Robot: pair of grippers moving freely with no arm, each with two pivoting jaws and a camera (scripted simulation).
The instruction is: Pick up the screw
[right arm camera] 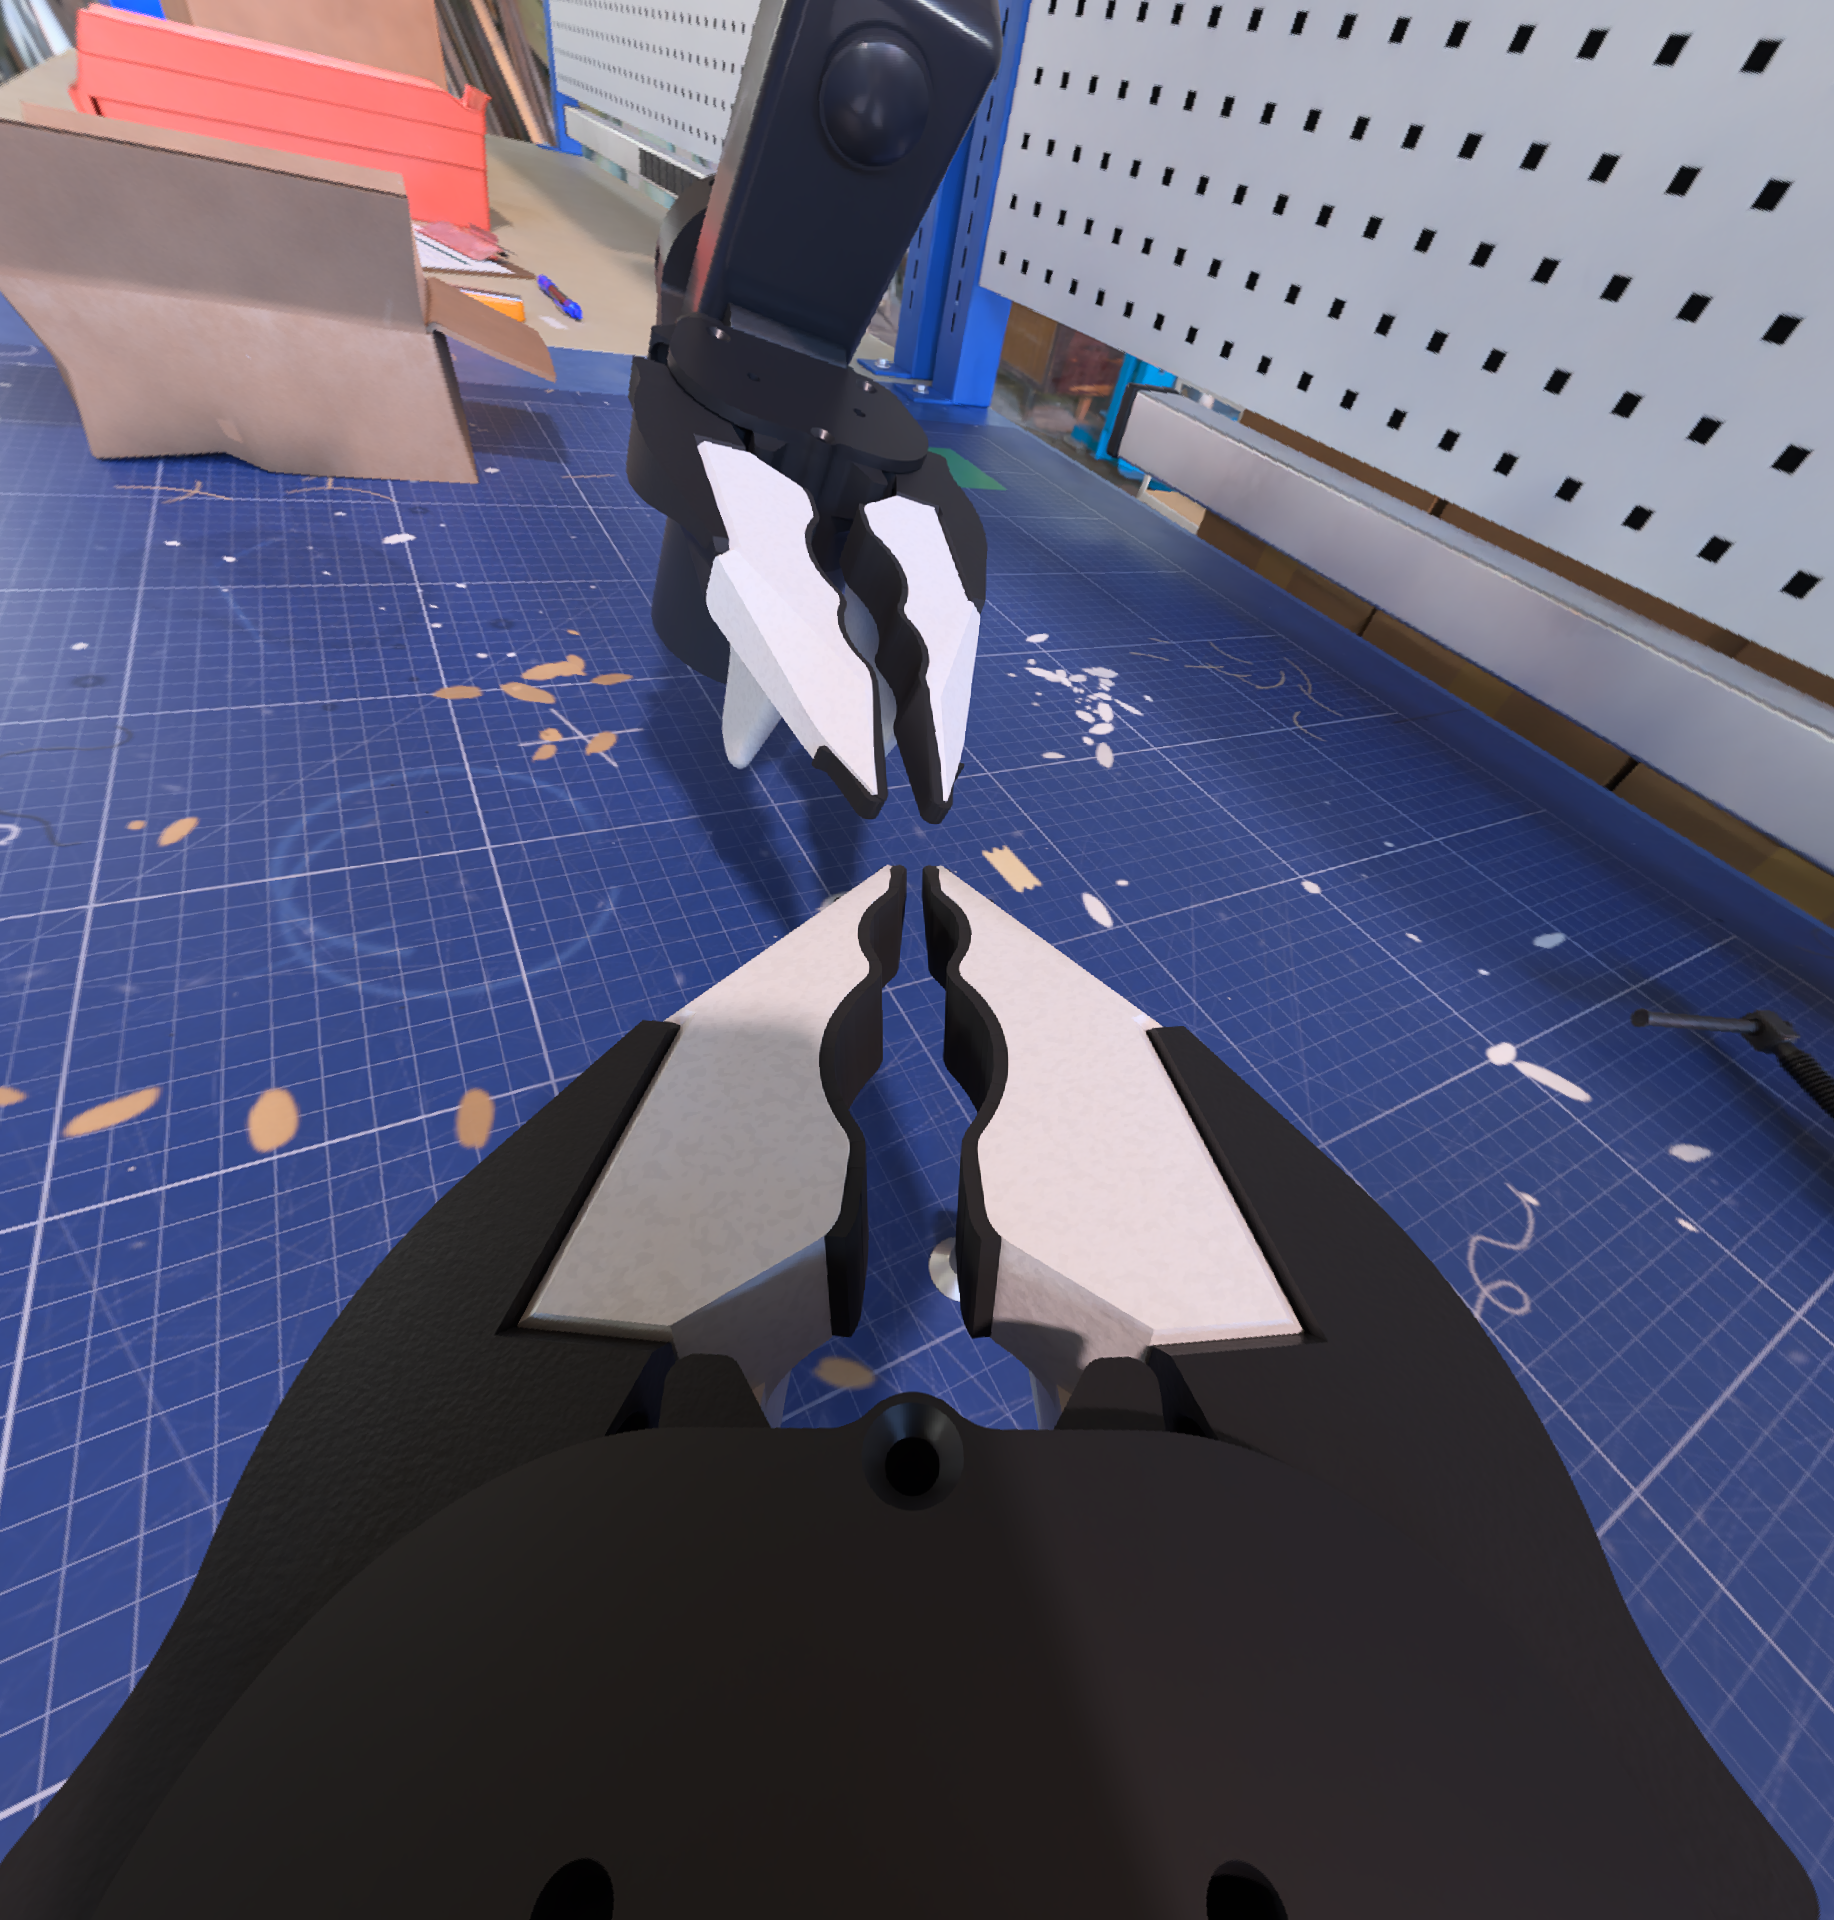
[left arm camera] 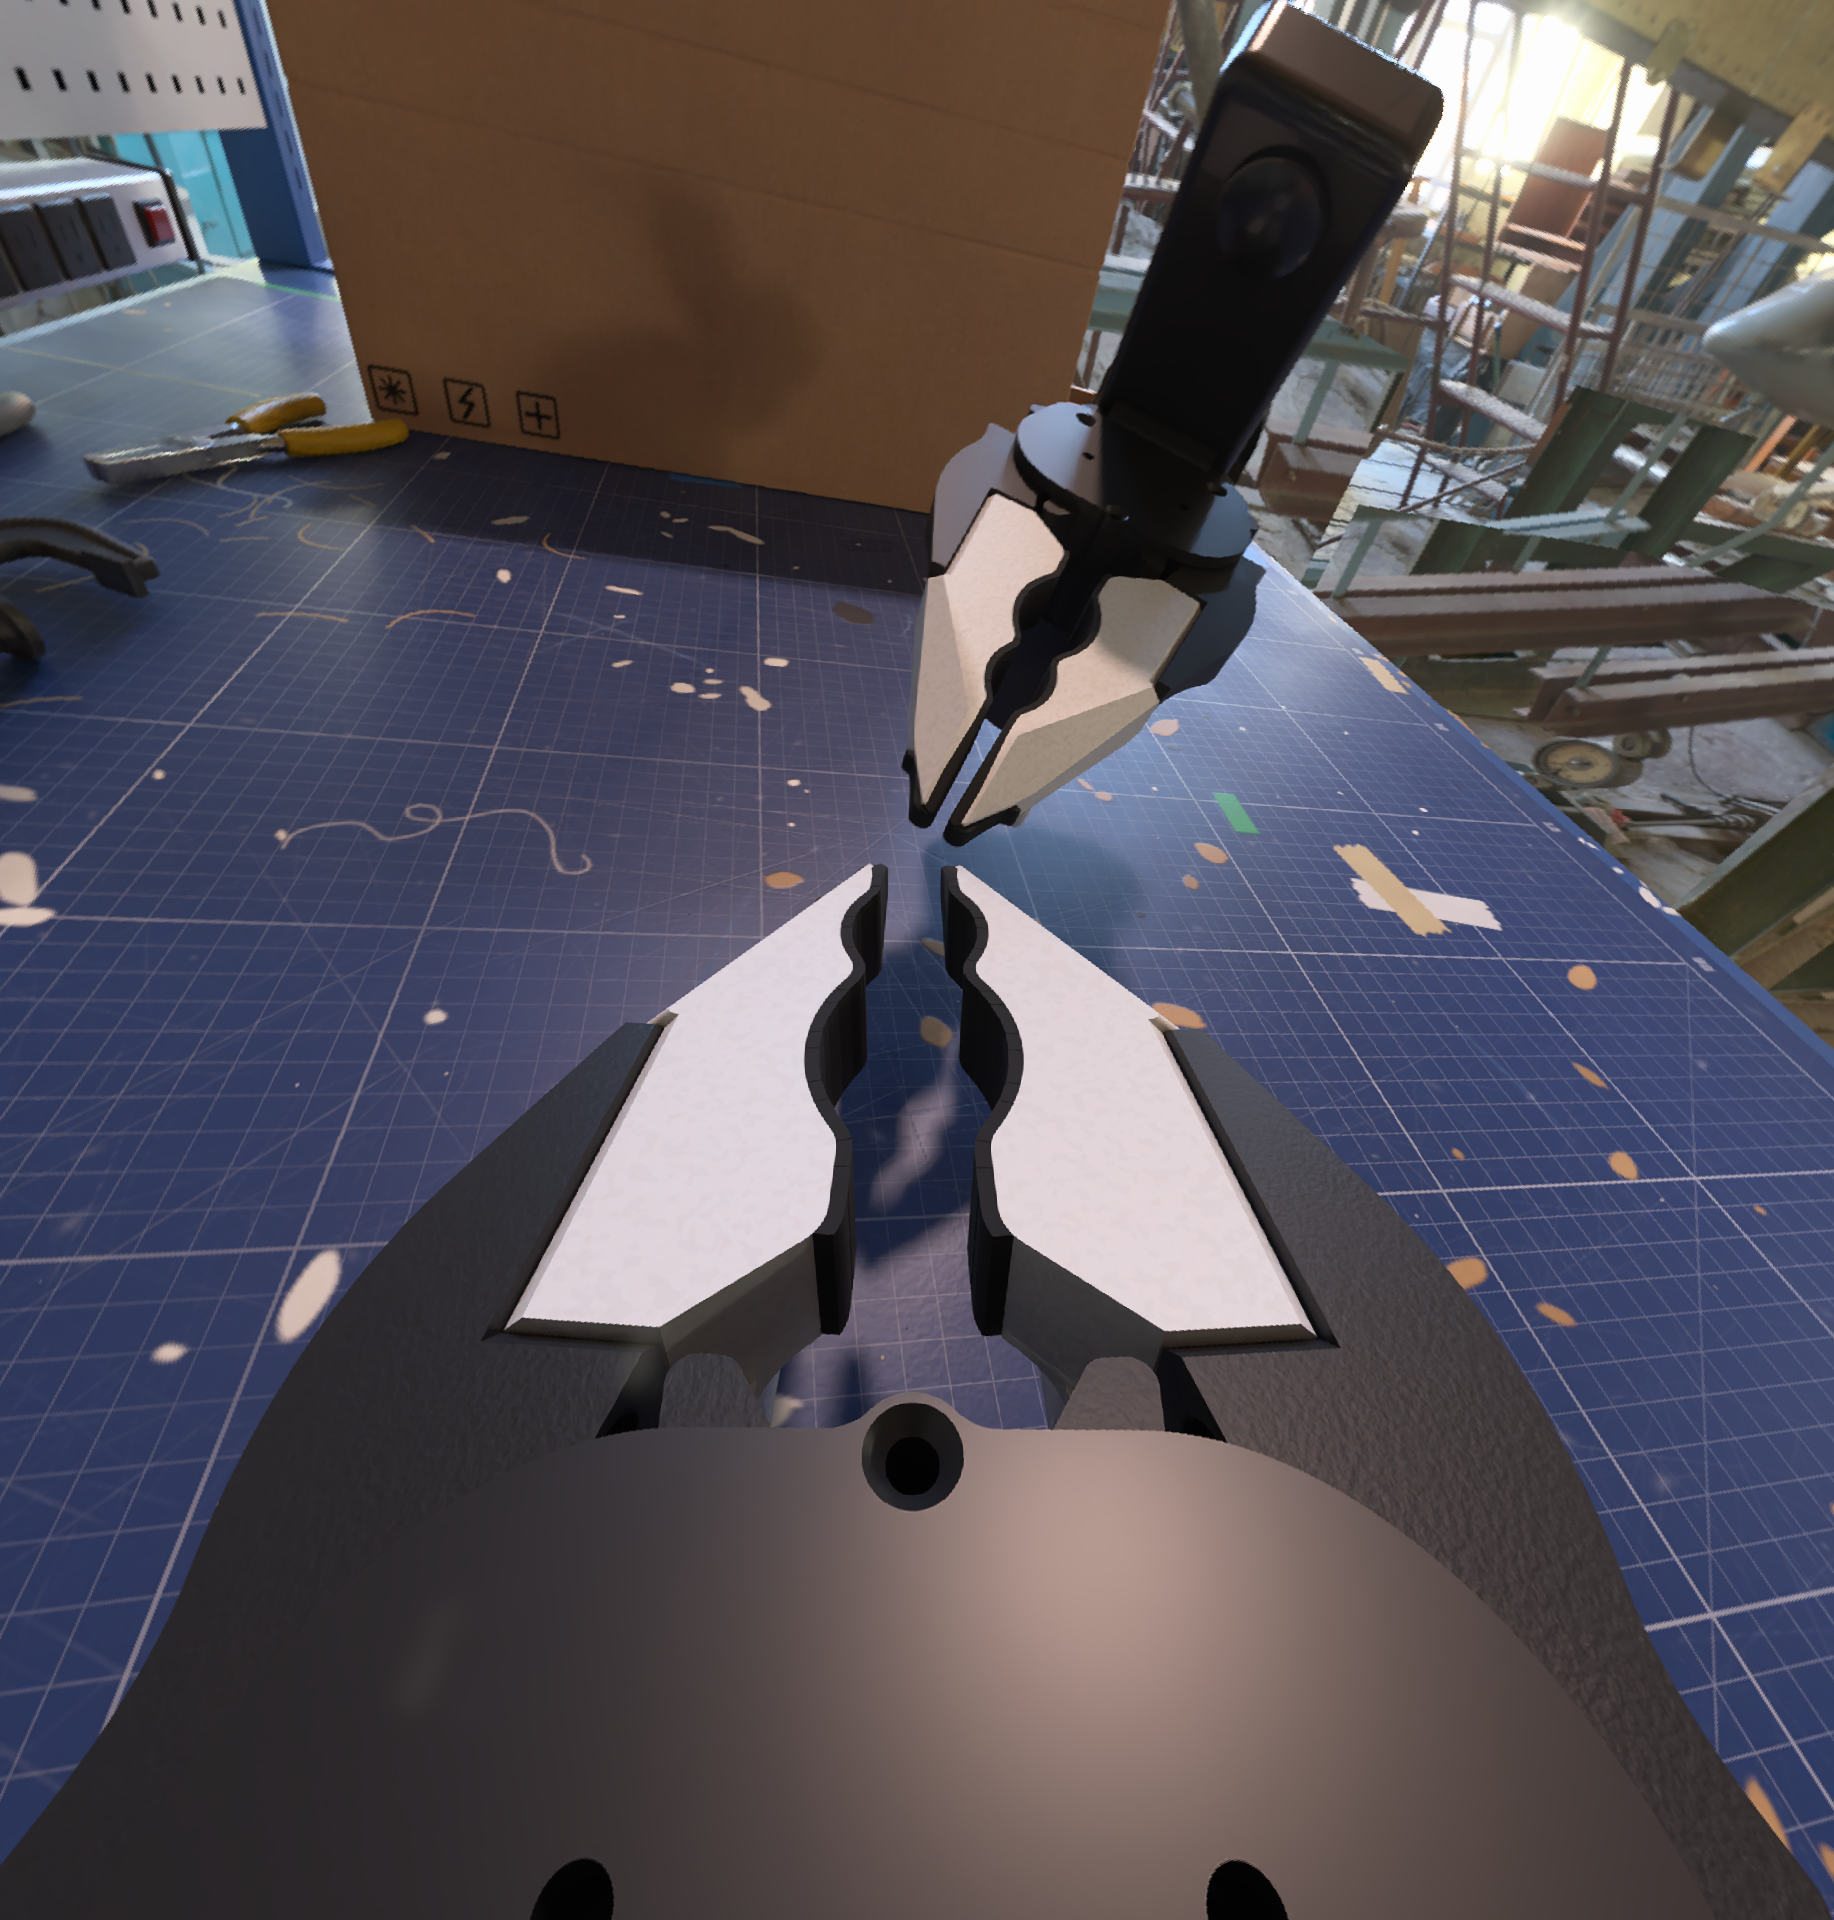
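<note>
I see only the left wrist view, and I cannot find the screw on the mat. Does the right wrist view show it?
Observer: Yes. A small silver screw lies on the blue cutting mat, seen through the gap near the base of the right gripper's fingers.
Operator: Is it whole in view?
Observer: No, one finger covers part of it.
Operator: What stands far behind?
Observer: A red box behind an opened cardboard box.
</note>
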